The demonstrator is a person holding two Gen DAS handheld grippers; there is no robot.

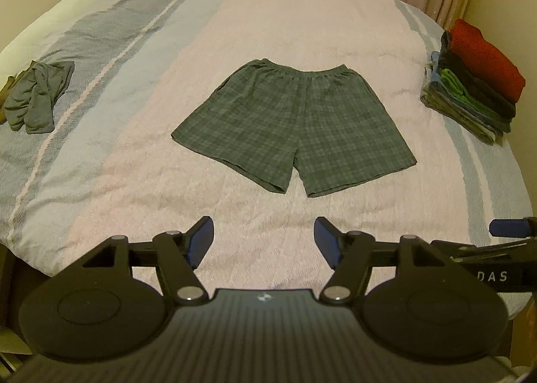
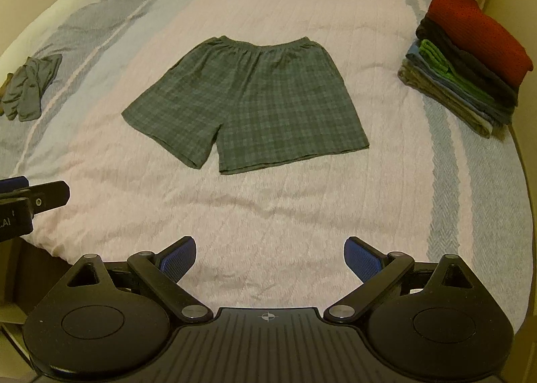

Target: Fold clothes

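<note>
A pair of grey-green plaid shorts point(image 1: 295, 124) lies spread flat in the middle of the bed, waistband away from me, legs toward me; it also shows in the right wrist view point(image 2: 248, 104). My left gripper point(image 1: 264, 232) is open and empty, held over the near edge of the bed, well short of the shorts' hems. My right gripper point(image 2: 269, 249) is open and empty, also near the bed's front edge. The right gripper's blue tip point(image 1: 510, 228) shows at the left wrist view's right edge.
A stack of folded clothes point(image 1: 470, 84) with a red item on top sits at the bed's right edge, also in the right wrist view point(image 2: 466, 61). A crumpled grey garment point(image 1: 37, 96) lies at the left. A white pillow point(image 1: 50, 17) and curtains are behind.
</note>
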